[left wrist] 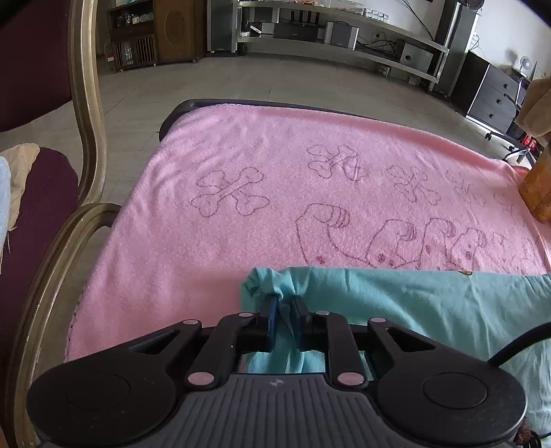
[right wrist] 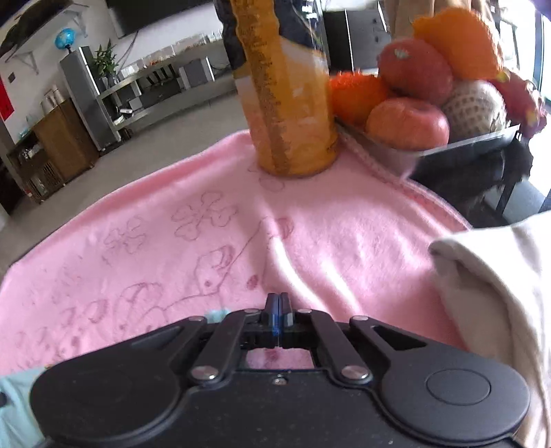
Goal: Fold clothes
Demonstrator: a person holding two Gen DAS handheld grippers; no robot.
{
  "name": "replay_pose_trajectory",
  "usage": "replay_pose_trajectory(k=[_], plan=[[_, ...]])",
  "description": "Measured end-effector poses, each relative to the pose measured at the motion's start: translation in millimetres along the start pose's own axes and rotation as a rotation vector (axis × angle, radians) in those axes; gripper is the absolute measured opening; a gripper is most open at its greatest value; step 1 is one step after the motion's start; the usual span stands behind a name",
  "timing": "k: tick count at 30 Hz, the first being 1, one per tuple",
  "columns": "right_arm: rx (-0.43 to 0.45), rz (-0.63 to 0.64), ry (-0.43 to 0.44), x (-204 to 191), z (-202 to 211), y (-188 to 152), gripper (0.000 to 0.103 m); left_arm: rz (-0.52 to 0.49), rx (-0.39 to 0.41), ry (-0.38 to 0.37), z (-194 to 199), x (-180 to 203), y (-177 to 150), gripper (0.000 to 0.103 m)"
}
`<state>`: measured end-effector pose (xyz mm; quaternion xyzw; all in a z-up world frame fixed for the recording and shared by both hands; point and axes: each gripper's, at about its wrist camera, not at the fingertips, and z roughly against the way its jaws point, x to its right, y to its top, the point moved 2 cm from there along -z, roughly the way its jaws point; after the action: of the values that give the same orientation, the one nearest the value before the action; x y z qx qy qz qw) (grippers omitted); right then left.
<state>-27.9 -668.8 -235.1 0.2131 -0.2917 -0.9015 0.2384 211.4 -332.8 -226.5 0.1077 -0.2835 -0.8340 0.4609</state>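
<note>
The garment [left wrist: 430,303] lies on the blanket [left wrist: 261,206] (near edge), the canister [right wrist: 289,103] behind, fruit tray [right wrist: 396,151] to its right

Both cams ride on the grippers, angled steeply down, close over the pink blanket [left wrist: 241,213]. Left wrist view faces across it toward the shelving wall [left wrist: 344,31], chair [left wrist: 86,138] at its left edge. Right wrist view faces the yellow canister [right wrist: 292,103] and fruit tray [right wrist: 396,151]. Shared: blanket, canister, shelving, teal garment [left wrist: 413,303].
</note>
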Motion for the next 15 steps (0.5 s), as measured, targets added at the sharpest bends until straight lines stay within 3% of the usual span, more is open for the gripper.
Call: replay_pose_trajectory(k=[3, 5, 7, 11, 15], plan=[[0.006, -0.068, 0.063, 7, 14, 7, 0.015, 0.068, 0.032, -0.007, 17, -10, 6, 0.019], [0.032, -0.074, 0.097, 5, 37, 14, 0.028, 0.082, 0.08, 0.037, 42, -17, 12, 0.019], [0.042, -0.051, 0.127, 0, 66, 17, 0.033, 0.076, 0.128, 0.069, 70, -22, 15, 0.022], [0.097, -0.01, 0.19, -7, 116, 8, 0.034, 0.142, 0.133, 0.015, 95, -38, 8, 0.024], [0.1, 0.041, 0.233, -13, 126, -10, 0.028, 0.184, 0.078, -0.043, 70, -44, 1, 0.018]])
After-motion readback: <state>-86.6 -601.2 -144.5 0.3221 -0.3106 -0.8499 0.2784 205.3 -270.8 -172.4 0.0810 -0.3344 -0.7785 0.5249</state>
